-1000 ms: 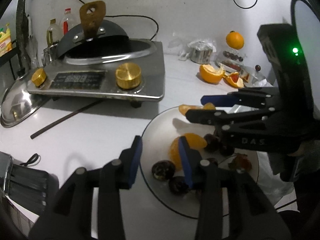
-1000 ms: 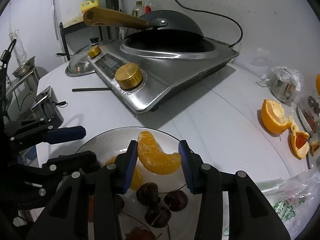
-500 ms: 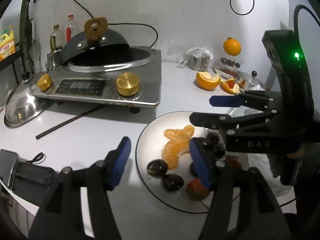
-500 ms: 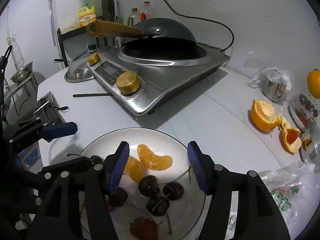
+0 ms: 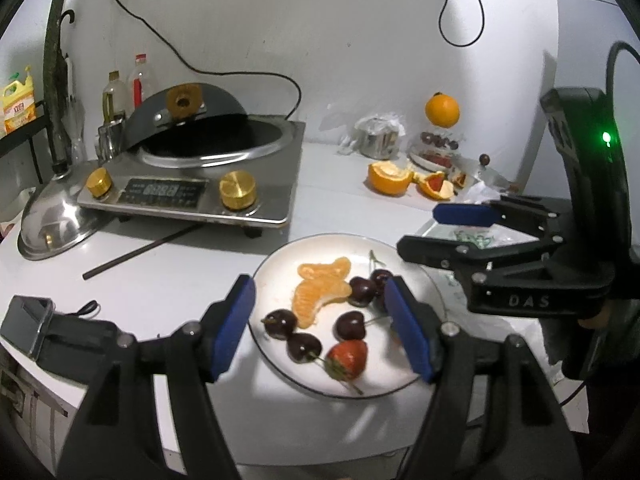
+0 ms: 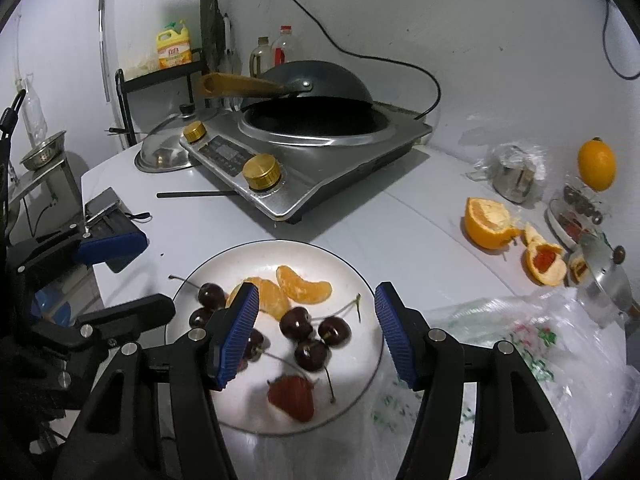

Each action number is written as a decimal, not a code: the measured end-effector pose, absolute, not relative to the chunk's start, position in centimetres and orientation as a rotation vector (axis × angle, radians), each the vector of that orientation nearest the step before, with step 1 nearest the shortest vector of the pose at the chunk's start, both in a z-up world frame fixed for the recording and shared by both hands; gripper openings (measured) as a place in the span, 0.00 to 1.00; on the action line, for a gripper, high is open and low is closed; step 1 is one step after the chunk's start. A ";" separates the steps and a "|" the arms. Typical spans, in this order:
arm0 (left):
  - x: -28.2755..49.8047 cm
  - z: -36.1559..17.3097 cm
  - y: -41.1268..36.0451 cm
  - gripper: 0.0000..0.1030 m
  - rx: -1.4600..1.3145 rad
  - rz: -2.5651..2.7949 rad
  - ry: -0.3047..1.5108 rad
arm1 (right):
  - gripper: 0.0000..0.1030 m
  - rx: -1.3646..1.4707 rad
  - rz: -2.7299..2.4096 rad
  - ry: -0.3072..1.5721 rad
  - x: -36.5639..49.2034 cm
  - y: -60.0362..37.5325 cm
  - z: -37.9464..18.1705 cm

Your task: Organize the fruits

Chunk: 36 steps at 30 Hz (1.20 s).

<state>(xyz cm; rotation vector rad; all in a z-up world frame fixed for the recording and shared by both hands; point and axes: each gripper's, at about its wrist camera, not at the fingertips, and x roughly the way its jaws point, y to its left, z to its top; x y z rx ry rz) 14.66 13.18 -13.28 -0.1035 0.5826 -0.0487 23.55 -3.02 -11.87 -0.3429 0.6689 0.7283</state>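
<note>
Both grippers, left gripper (image 5: 320, 322) opening and right gripper (image 6: 314, 334) released, hover empty over the plate (image 6: 362, 280); orange segments (image 6: 304, 289) lie at twelve o'clock. Next: fetch more fruit.

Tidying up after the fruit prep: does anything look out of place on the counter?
Yes. Orange peel lies loose on the counter right of the plate, and a dark stick lies beside the cooker.
</note>
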 end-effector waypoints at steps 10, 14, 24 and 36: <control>12.0 -11.5 10.9 0.67 -0.081 -0.063 0.549 | 0.62 -0.316 0.694 0.634 20.8 -6.2 -10.5; 11.1 -10.9 9.9 0.68 -0.072 -0.072 0.538 | 0.62 -0.305 0.678 0.619 19.6 -7.5 -10.0; 8.6 -9.8 7.3 0.89 -0.057 -0.094 0.515 | 0.62 -0.280 0.638 0.582 16.5 -11.1 -8.9; 5.8 -8.5 3.9 0.90 -0.034 -0.098 0.480 | 0.62 -0.235 0.574 0.537 12.6 -15.8 -7.7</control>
